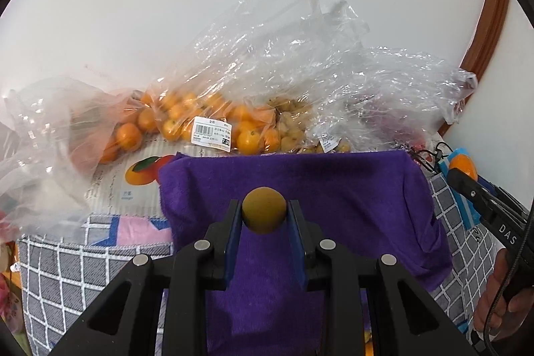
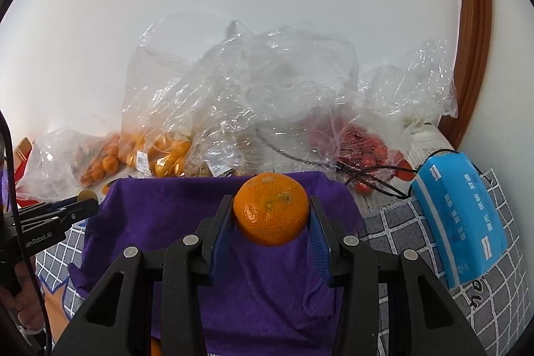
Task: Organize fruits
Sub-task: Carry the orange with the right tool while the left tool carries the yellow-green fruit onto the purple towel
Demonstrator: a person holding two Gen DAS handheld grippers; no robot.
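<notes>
My left gripper (image 1: 263, 216) is shut on a small round brownish-yellow fruit (image 1: 263, 210), held above a purple towel (image 1: 333, 189). An orange mandarin (image 2: 271, 209) sits clamped between the blue pads of my right gripper (image 2: 271, 216), also over the purple towel (image 2: 160, 216). From the left wrist view the right gripper (image 1: 462, 170) shows at the right edge with the mandarin (image 1: 463, 165). The left gripper (image 2: 87, 202) appears at the left edge of the right wrist view.
Clear plastic bags against the white wall hold mandarins (image 1: 187, 122), small yellow fruits (image 1: 292, 125) and red fruits (image 2: 363, 149). A blue tissue pack (image 2: 464, 216) lies at the right on a grey checked cloth (image 2: 500, 296). A brown wooden frame (image 2: 474, 32) rises at the right.
</notes>
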